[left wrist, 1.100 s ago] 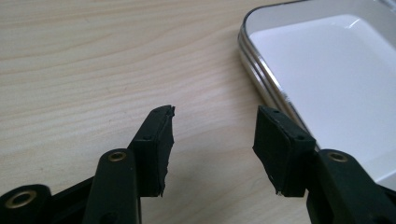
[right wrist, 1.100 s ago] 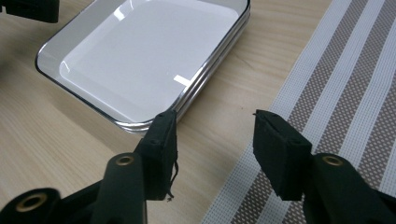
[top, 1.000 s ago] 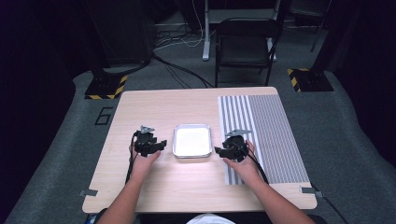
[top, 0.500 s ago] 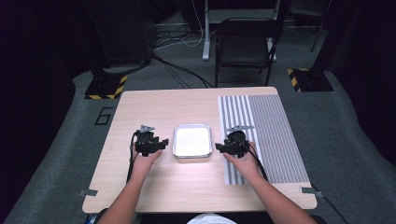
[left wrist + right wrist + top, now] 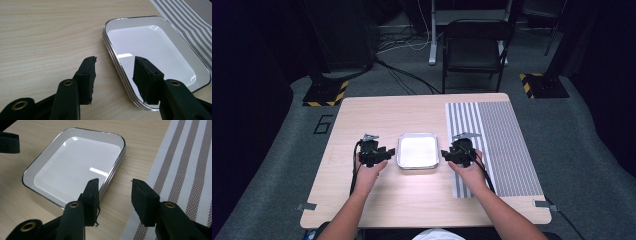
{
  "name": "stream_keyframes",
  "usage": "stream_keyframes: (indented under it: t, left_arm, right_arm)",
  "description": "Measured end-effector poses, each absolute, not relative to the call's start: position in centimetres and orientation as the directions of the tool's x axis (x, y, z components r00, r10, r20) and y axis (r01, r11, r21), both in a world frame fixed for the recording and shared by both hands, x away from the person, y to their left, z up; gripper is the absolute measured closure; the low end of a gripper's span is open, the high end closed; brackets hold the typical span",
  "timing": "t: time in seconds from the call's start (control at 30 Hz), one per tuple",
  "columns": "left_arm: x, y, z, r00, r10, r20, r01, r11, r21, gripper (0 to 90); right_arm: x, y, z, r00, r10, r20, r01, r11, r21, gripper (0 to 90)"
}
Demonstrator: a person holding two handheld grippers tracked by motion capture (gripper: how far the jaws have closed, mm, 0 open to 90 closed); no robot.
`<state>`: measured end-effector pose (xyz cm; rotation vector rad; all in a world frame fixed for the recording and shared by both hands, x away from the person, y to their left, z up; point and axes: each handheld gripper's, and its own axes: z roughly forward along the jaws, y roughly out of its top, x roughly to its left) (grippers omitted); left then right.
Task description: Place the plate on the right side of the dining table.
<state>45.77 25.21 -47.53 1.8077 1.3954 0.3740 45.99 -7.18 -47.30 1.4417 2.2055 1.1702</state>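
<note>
White tray (image 5: 417, 151) with a chrome rim hasn't shifted on the wooden table (image 5: 412, 112) since a second ago, just left of the striped mat (image 5: 502, 145). We see both hands in place too. Left gripper (image 5: 113, 72) and right gripper (image 5: 113, 192) have just been closing, jaws straddling the rim without clamping it.

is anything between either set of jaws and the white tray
Nothing visible. The left gripper straddles the left rim of the white rectangular tray with the dark rim, the right gripper its right rim; both jaws have just been closing, not yet pressing on it.
</note>
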Motion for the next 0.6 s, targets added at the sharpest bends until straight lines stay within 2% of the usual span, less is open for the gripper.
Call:
stream_keyframes:
  t: [0.23,0.3,0.37,0.6]
  left_arm:
    - [45.94,24.98,-47.88,0.341,0.901,-0.268,0.694,-0.048,0.719,51.9]
    - [45.98,24.92,-47.95,0.344,0.898,-0.275,0.697,-0.049,0.715,55.0]
    - [46.08,24.88,-48.09,0.353,0.889,-0.290,0.708,-0.051,0.705,61.6]
    - [46.31,24.69,-48.39,0.341,0.883,-0.323,0.737,-0.038,0.675,66.3]
  right_arm:
    - [46.16,-6.98,-47.21,-0.455,0.857,0.241,0.667,0.149,0.730,57.6]
    - [46.29,-7.01,-47.18,-0.445,0.856,0.263,0.678,0.130,0.724,58.5]
    - [46.48,-7.01,-47.21,-0.438,0.856,0.275,0.691,0.126,0.711,60.2]
    - [46.80,-6.93,-47.64,-0.432,0.843,0.321,0.721,0.109,0.684,63.9]
